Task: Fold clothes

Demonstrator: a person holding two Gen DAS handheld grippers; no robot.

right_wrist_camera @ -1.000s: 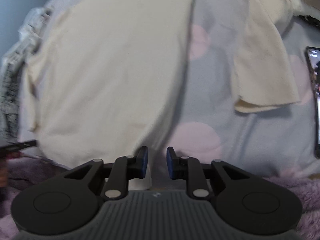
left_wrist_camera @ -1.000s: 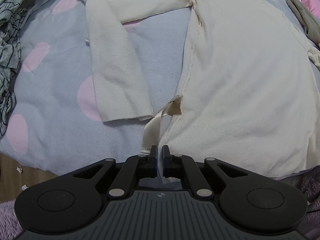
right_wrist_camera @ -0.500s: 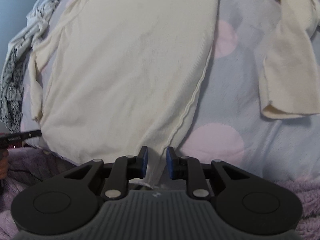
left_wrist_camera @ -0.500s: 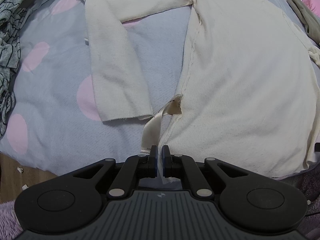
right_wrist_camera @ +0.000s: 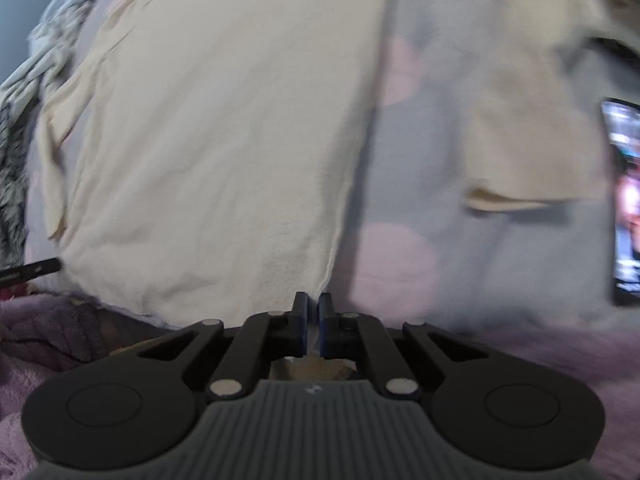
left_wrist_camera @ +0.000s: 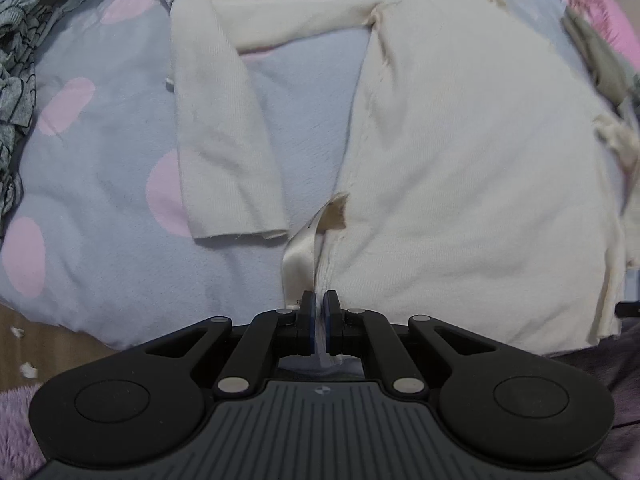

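**Two grippers pinch the hem corners of one cream top**

The left gripper [left_wrist_camera: 319, 300] points steeply down with its jaws pressed together on a thin fold of fabric at the near hem corner of the cream top [left_wrist_camera: 460, 152]. The right gripper [right_wrist_camera: 313, 304] has just been closing its jaws, and they now clamp the opposite hem corner, cloth showing between the pads; this view is blurred.

There is one cream top, spread flat on a grey bedspread [left_wrist_camera: 100, 168] with pink dots. Two sleeves can be counted: one [left_wrist_camera: 220, 140] lies bent down beside the body in the left wrist view, the other [right_wrist_camera: 532, 136] lies well apart to the side in the right wrist view. One care label [left_wrist_camera: 300, 256] hangs from the side seam, just beyond the left gripper's pads.

About five pink dots show in the left wrist view. One grey patterned garment [left_wrist_camera: 16, 60] is bunched at the bedspread's left edge. One phone [right_wrist_camera: 626, 200] with a lit screen lies on the right edge.
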